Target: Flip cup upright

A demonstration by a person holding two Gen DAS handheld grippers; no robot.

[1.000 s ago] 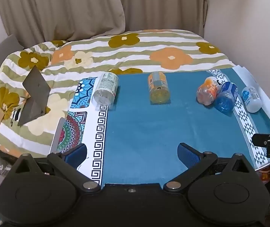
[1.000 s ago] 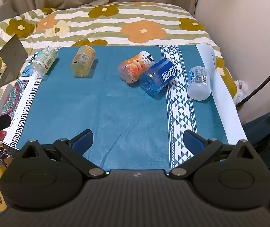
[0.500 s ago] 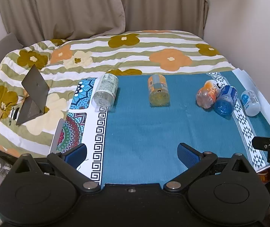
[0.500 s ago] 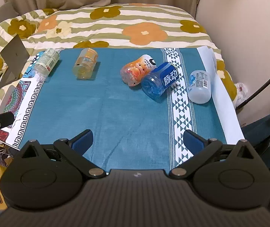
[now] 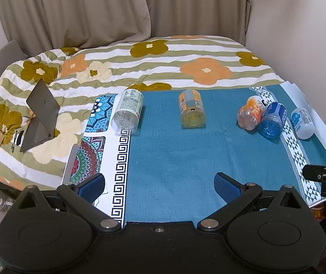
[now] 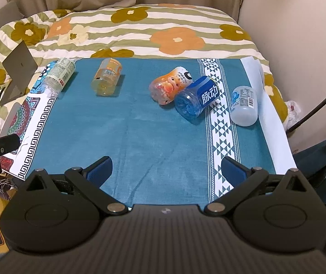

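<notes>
Several plastic cups lie on their sides on a teal cloth [image 5: 174, 164]. From left: a clear cup with a white label [image 5: 128, 111] [image 6: 59, 76], a yellow-orange cup [image 5: 191, 109] [image 6: 107, 77], an orange cartoon cup [image 5: 250, 113] [image 6: 169, 84] touching a blue cup [image 5: 273, 119] [image 6: 197, 99], and a pale blue cup [image 5: 302, 123] [image 6: 243, 106]. My left gripper [image 5: 159, 187] is open and empty over the cloth's near edge. My right gripper [image 6: 166, 169] is open and empty, near the front edge too.
The cloth lies on a bed with a flowered striped quilt [image 5: 163, 64]. A half-open grey laptop [image 5: 40, 116] stands at the left. A patterned mat [image 5: 87, 155] lies beside the cloth. Curtains and a wall close the back and right.
Both grippers have pulled back and risen slightly, so the cups sit a little farther and lower in view. The cups have not moved. Both grippers stay open.
</notes>
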